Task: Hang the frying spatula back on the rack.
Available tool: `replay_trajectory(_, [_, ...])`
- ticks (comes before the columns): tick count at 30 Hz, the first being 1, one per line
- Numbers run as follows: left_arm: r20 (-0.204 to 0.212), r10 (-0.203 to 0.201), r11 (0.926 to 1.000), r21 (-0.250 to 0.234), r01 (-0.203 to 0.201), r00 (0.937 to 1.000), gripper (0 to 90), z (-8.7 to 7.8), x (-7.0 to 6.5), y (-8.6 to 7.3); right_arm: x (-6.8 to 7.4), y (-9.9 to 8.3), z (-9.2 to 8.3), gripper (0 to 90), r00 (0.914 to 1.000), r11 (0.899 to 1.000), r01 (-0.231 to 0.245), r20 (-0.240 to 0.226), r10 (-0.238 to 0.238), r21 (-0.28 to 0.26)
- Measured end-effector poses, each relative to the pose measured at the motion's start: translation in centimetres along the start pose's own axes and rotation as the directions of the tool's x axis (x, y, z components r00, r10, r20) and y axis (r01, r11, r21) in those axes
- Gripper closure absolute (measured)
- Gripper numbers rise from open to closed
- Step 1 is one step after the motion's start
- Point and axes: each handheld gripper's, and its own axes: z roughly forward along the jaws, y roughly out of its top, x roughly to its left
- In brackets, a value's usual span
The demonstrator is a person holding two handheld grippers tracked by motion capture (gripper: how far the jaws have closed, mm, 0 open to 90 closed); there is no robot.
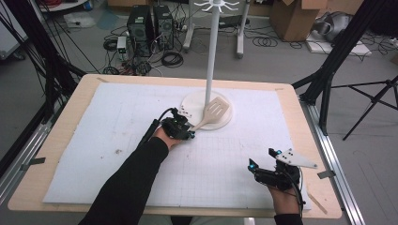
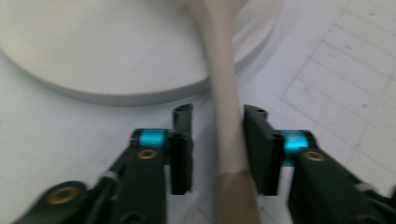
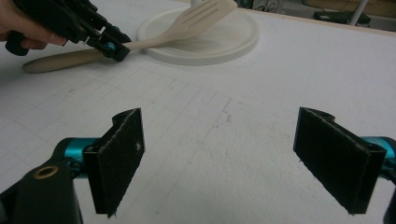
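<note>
1. So, the left hand-held gripper (image 1: pixel 184 129) sits mid-frame in the high view, jaws either side of the slotted spatula (image 1: pixel 213 113) handle. In its own view the right jaw touches the handle and the left has a small gap, so it's not fully clamped.
2. Spatula's head rests on the round white base (image 1: pixel 192 101) of the hook stand (image 1: pixel 213 47), handle slanting down toward the white mat (image 1: pixel 94 140).
3. Right hand-held gripper (image 1: pixel 263 171) is at the lower right of the table (image 1: pixel 61 117), jaws wide apart, gripping nothing, just gridded mat between them.
</note>
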Motion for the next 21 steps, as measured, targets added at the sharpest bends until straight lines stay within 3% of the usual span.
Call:
replay_trajectory(3, [0.001,-0.006,1.0000,0.002,0.006,1.0000,75.3,-0.1,0.1,0.0,0.0,0.0,0.0,15.1,1.0000,1.000,0.003,0.001,-0.003,-0.001])
replay_trajectory(9, [0.019,0.043,0.9990,0.009,-0.043,0.9989,76.5,-0.2,0.0,0.0,0.0,0.0,0.0,15.1,1.0000,1.000,0.005,0.002,-0.005,-0.005])
replay_trajectory(21, [0.068,0.056,0.9980,0.026,-0.058,0.9961,76.6,-1.1,-0.1,0.1,-0.1,0.0,-0.2,15.1,1.0000,1.000,0.001,0.008,-0.001,-0.010])
